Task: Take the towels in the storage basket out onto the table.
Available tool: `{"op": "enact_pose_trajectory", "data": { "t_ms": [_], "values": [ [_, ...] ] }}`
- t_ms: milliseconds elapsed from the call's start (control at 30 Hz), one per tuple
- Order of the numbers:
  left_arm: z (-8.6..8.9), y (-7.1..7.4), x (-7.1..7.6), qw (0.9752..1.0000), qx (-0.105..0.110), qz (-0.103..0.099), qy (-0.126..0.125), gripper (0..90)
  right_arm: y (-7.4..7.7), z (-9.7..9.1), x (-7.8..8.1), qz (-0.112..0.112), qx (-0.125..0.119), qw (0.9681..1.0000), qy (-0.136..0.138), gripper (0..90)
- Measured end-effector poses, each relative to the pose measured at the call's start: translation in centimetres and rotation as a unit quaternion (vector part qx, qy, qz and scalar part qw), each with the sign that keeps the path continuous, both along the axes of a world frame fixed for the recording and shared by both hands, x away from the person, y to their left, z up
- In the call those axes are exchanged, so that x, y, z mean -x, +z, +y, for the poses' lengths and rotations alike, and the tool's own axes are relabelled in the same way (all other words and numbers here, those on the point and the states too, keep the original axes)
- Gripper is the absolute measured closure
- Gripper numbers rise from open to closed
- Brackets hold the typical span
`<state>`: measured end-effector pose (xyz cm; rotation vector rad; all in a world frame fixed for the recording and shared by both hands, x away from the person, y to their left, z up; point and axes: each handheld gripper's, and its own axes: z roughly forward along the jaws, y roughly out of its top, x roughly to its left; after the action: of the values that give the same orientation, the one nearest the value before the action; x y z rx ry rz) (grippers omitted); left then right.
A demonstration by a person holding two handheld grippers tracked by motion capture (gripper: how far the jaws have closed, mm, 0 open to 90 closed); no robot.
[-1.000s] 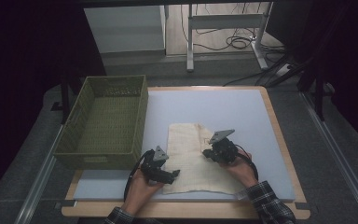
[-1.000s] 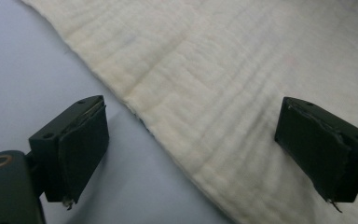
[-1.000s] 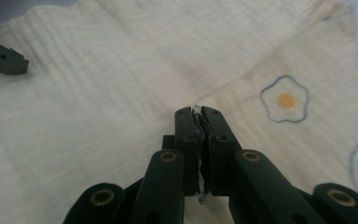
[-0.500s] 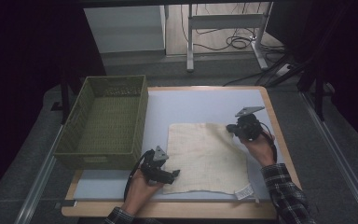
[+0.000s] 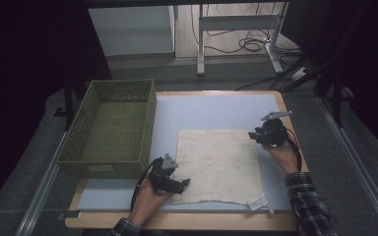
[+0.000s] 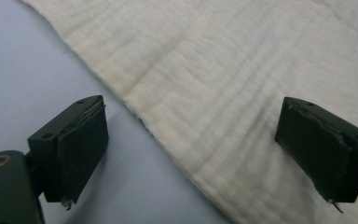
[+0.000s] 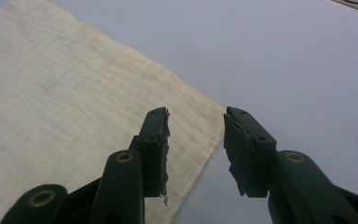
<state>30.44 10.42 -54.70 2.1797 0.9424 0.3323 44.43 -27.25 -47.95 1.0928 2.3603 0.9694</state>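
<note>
A cream cloth (image 5: 219, 164) lies spread flat on the pale blue table mat (image 5: 211, 110), with a white label at its near right corner. My left gripper (image 5: 183, 183) rests at the cloth's near left corner, open wide. In the left gripper view the cloth's edge (image 6: 168, 135) runs between the two jaws, nothing pinched. My right gripper (image 5: 252, 136) is at the cloth's far right corner, open. In the right gripper view that cloth corner (image 7: 200, 116) lies just under and ahead of the parted jaws, which hold nothing.
A green woven basket (image 5: 109, 129) stands on the left part of the table, close to the cloth's left edge. The wooden table rim (image 5: 290, 123) runs just right of the right hand. Desk legs and cables (image 5: 241, 44) lie on the floor beyond.
The right gripper has drawn the cloth's folded half out to the right, spread it flat and opened at the far right corner. The left gripper has stayed at the near left corner.
</note>
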Motion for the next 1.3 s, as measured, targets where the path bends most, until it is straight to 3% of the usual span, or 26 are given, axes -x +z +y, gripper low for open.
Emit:
{"op": "enact_pose_trajectory", "data": {
  "t_ms": [200, 333, 433, 633, 867, 1000, 1133, 1300],
  "values": [
    [-0.2, 0.1, -0.2, 1.0000, -0.002, 0.004, 0.000, 7.6, -0.3, -0.4, 0.2, 0.006, 0.001, 0.9999, -0.010, 55.9],
    [-0.7, 0.7, -0.7, 1.0000, -0.004, 0.006, 0.002, 7.9, -0.2, -0.4, 0.5, -0.005, 0.007, 0.9999, -0.009, 54.1],
    [-1.5, 1.5, -1.3, 1.0000, 0.001, -0.001, -0.002, 8.0, -0.3, -0.5, 0.7, -0.005, 0.016, 0.9998, -0.006, 52.7],
    [-3.1, 2.7, -3.8, 0.9999, 0.009, -0.006, -0.010, 12.7, -0.2, -1.0, 0.8, -0.008, 0.003, 0.9999, -0.007, 52.3],
    [-3.1, 3.1, -7.0, 0.9994, -0.006, -0.015, 0.031, 21.8, -0.8, -1.4, 0.3, 0.000, -0.006, 0.9999, -0.010, 52.7],
    [-2.6, 3.2, -8.6, 0.9985, -0.002, -0.006, 0.055, 32.1, -1.5, -1.5, -0.3, 0.007, -0.007, 0.9999, -0.014, 53.3],
    [-1.8, 3.0, -10.4, 0.9957, -0.011, -0.004, 0.092, 41.6, -1.9, -1.2, -1.0, 0.011, -0.011, 0.9998, -0.013, 55.8],
    [-1.2, 2.7, -12.1, 0.9923, 0.007, 0.007, 0.123, 48.8, -1.9, -1.1, -1.7, 0.013, -0.014, 0.9997, -0.013, 59.2]
  ]
}}
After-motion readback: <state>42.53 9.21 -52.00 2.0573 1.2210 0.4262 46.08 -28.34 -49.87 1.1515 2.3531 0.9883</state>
